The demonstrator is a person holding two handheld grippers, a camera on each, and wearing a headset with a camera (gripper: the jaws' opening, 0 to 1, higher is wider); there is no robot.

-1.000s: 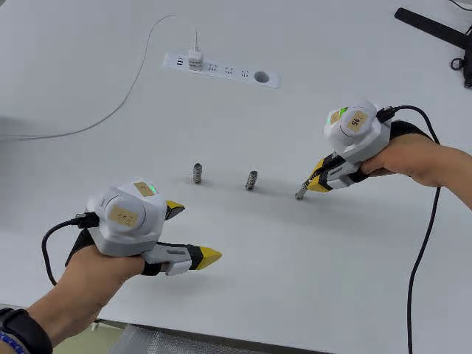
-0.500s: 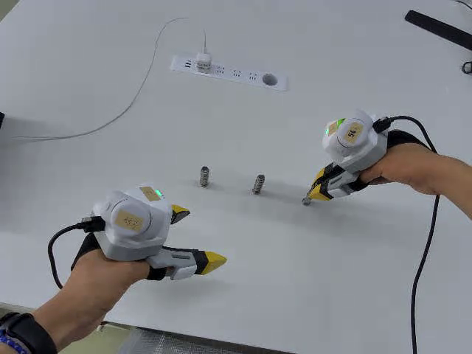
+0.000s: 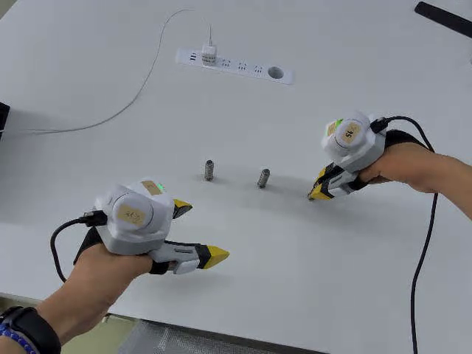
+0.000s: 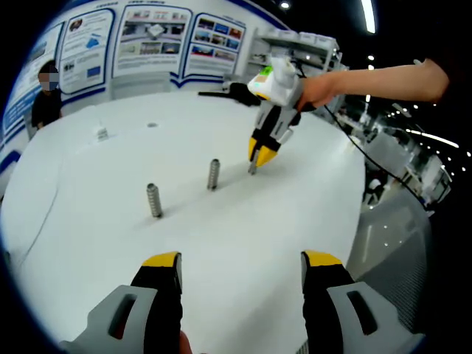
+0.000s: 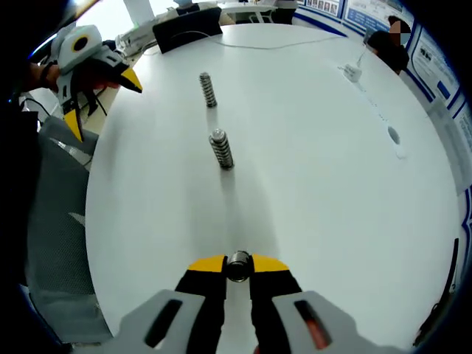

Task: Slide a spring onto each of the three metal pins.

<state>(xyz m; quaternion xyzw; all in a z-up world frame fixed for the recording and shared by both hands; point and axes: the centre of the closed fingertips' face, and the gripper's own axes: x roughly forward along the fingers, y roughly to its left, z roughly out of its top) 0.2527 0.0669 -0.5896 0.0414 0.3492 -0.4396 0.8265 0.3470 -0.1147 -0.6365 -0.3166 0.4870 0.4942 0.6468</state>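
The third pin [image 5: 237, 265] is mostly hidden: the right gripper [image 3: 316, 195] has its jaws closed on it at the table [image 3: 295, 280], so in the right gripper view just a round metal top peeps out between the yellow tips, and in the left gripper view a short grey stub shows under them. What is coiled round it, if anything, I cannot tell. The other two pins stand free and upright in a row to its left, the middle pin [image 3: 263, 178] and the left pin [image 3: 209, 169], each with one of the two springs [image 5: 220, 151] round it. That makes three pins in one line, and two springs clearly seen. The left gripper [image 3: 202, 231] hangs over the near left of the table, well apart from the pins, jaws spread wide with nothing between them. On the far side lies one power strip [image 3: 234, 66] with one charger [image 3: 209, 51] plugged in; its cable [image 3: 140, 92] runs left and is cut off at the edge. A black thing [image 3: 442, 18] at the far right corner is also cut off and too partial to make out
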